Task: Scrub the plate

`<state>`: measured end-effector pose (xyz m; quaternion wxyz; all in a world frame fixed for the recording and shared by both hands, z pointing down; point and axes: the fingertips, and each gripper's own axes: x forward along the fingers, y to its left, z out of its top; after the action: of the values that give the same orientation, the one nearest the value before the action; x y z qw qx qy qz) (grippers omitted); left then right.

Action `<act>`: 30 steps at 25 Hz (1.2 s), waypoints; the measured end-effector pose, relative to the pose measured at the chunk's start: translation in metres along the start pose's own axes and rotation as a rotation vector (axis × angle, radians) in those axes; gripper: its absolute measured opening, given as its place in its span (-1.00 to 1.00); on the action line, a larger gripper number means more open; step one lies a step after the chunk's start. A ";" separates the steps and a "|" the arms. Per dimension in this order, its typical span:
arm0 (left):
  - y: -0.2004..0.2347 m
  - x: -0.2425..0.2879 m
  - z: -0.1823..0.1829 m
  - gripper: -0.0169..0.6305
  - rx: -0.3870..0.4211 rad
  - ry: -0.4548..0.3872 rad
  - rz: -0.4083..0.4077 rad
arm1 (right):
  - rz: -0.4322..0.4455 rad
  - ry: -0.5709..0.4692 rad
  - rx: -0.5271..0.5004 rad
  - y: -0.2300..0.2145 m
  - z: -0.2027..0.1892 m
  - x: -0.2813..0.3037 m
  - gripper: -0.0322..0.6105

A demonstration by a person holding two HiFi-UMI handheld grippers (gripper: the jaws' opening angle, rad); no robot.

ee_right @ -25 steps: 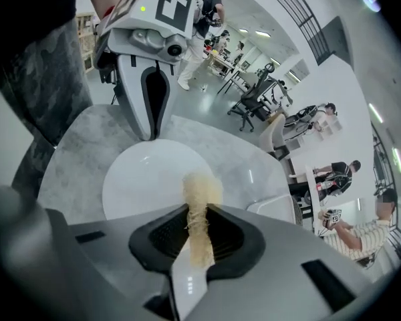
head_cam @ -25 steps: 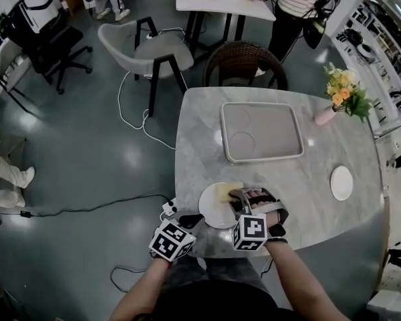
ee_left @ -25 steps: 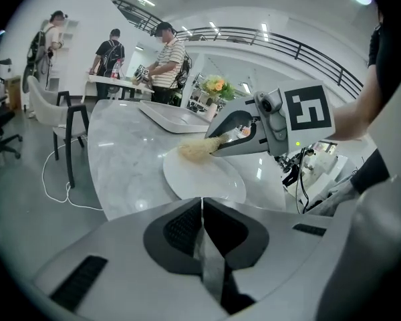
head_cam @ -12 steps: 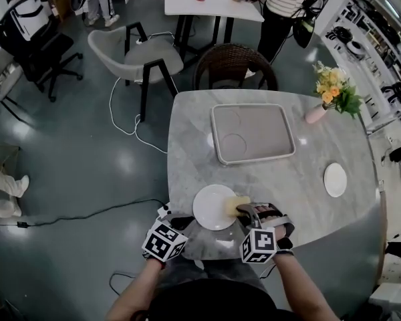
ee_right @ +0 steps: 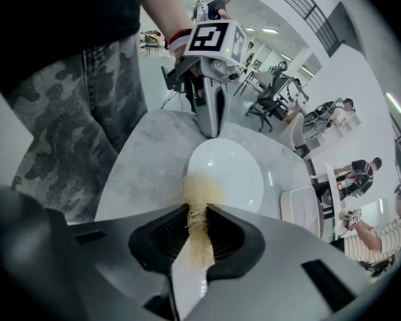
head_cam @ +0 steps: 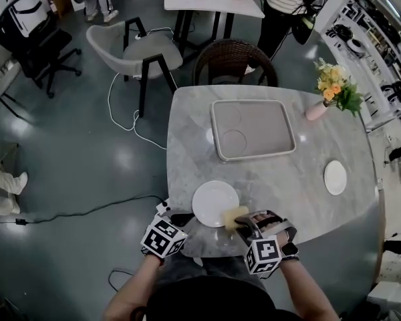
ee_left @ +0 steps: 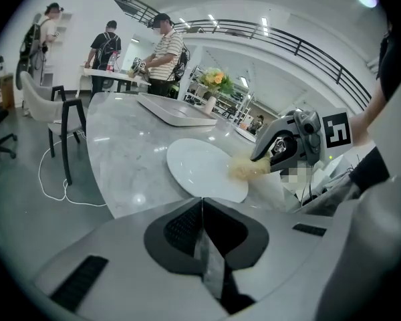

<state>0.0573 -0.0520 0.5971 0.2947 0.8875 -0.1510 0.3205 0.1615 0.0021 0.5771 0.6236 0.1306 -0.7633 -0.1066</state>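
Since earlier frames, we slid coarse yellow scrubbing pad [head_cam: 235, 215] from plate's right side to its near-right rim. Right gripper [ee_right: 199, 212] jaws clamped on pad. Left gripper [ee_left: 202, 204] jaws together, empty, tips at near-left rim of round white plate [head_cam: 211, 202]. Plate lay at near edge of grey marble table [head_cam: 287, 179].

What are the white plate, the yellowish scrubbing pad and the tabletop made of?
The plate looks like glazed ceramic, or perhaps melamine: smooth, white and glossy, with light reflections. The scrubbing pad seems fibrous, maybe loofah or a coarse sponge: pale yellow, with frayed strands squeezed between the jaws of the right gripper. The tabletop looks like marble or a marble-look stone: grey veining, polished, mirroring lights.
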 end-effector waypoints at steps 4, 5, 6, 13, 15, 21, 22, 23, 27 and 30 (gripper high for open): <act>-0.001 0.000 0.001 -0.91 -0.005 0.002 -0.004 | 0.049 -0.019 -0.081 0.008 0.011 -0.001 -0.67; -0.001 0.000 0.001 -0.91 -0.005 0.004 -0.005 | 0.059 -0.024 -0.105 0.009 0.015 -0.002 -0.67; -0.001 0.000 0.001 -0.91 -0.004 0.006 -0.006 | 0.070 -0.031 -0.129 0.009 0.019 -0.002 -0.67; -0.002 0.002 0.000 -0.91 -0.002 0.017 -0.012 | 0.124 -0.099 -0.223 0.008 0.051 0.006 -0.67; -0.002 0.002 0.001 -0.91 -0.004 0.015 -0.014 | 0.124 -0.110 -0.225 0.003 0.057 0.010 -0.67; -0.002 -0.003 -0.002 -0.91 -0.010 0.022 -0.009 | 0.138 -0.129 -0.237 -0.010 0.068 0.018 -0.67; -0.002 -0.004 -0.003 -0.91 -0.012 0.022 -0.006 | 0.134 -0.130 -0.244 -0.015 0.070 0.019 -0.67; -0.002 -0.005 -0.002 -0.91 -0.014 0.021 -0.003 | 0.130 -0.131 -0.251 -0.019 0.071 0.019 -0.67; 0.001 -0.008 -0.002 -0.91 -0.025 0.014 0.010 | 0.120 -0.138 -0.264 -0.034 0.077 0.024 -0.67; 0.003 -0.010 -0.002 -0.91 -0.031 0.012 0.018 | 0.107 -0.138 -0.279 -0.046 0.082 0.029 -0.67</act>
<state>0.0475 -0.0523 0.5927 0.3063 0.8796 -0.1622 0.3259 0.0785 -0.0510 0.5722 0.5866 -0.0056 -0.7880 -0.1868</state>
